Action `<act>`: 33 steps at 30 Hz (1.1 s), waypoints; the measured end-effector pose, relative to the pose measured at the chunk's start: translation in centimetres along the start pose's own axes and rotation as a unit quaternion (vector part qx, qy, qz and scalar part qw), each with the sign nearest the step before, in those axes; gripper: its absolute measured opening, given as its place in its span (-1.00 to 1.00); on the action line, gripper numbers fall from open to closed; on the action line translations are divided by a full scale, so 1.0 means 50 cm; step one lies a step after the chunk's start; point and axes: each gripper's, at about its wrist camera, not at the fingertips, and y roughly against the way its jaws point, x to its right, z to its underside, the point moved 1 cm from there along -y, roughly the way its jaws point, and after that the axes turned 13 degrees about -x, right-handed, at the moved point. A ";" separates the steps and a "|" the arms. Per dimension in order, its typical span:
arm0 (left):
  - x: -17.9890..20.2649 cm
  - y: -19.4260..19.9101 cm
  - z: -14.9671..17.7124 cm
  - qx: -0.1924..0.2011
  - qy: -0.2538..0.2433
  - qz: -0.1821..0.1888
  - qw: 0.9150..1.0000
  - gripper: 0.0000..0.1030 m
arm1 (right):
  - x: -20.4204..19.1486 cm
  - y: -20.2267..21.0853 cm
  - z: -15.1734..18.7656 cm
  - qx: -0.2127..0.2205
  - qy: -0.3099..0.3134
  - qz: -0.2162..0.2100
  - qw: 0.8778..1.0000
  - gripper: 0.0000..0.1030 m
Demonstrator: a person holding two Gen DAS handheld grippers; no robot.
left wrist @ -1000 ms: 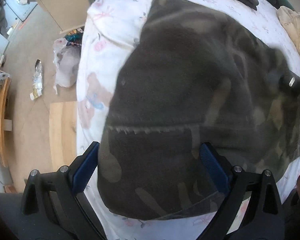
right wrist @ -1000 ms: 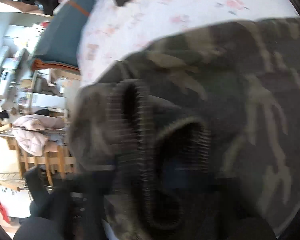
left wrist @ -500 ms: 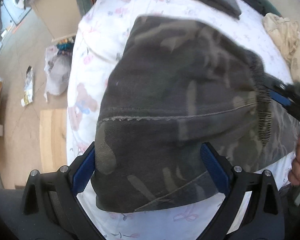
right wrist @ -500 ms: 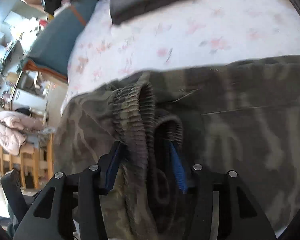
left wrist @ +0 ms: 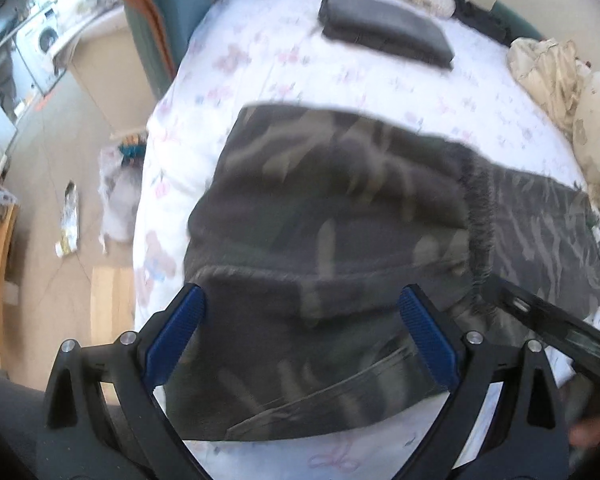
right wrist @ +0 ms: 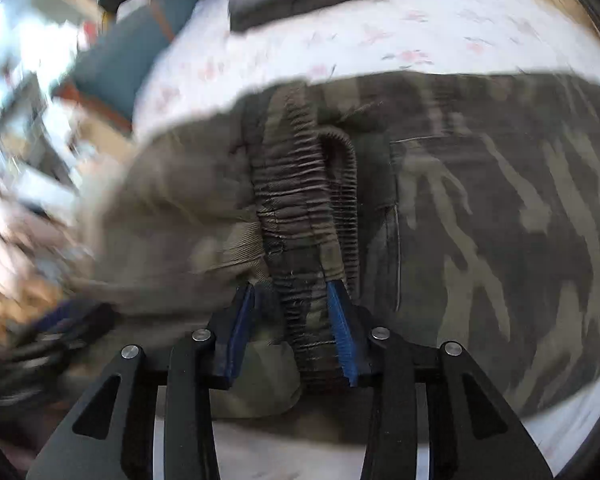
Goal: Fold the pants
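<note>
Dark camouflage pants (left wrist: 340, 240) lie folded on a white floral bed sheet (left wrist: 284, 60). My left gripper (left wrist: 300, 320) is open, its blue pads wide apart above the near part of the pants, holding nothing. My right gripper (right wrist: 292, 304) is shut on the ribbed elastic waistband (right wrist: 296, 200) of the pants (right wrist: 500, 220), which bunches between its blue pads. The right gripper also shows at the right edge of the left wrist view (left wrist: 540, 316), next to the waistband (left wrist: 478, 220).
A folded dark garment (left wrist: 384, 28) lies at the far side of the bed. Crumpled beige cloth (left wrist: 552, 68) lies at the far right. The floor (left wrist: 60, 152) with litter and a wooden board is to the left. A teal cushion (right wrist: 120, 60) stands beside the bed.
The right gripper has pulled the waistband across over the pants and lowered it onto the bed. The left gripper has drawn back and stays open.
</note>
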 end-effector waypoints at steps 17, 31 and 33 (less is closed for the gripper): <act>0.146 -0.165 -0.018 -0.110 -0.108 -0.045 0.987 0.89 | 0.505 0.200 0.106 0.208 -0.416 -0.051 0.884 0.77; 0.073 -0.066 -0.026 -0.082 -0.078 0.025 0.993 0.89 | 0.721 0.383 0.041 0.317 -0.475 0.013 0.821 -0.53; 0.045 -0.041 -0.034 -0.084 -0.059 0.044 0.994 0.89 | 0.701 0.387 0.038 0.325 -0.467 0.014 0.822 -0.57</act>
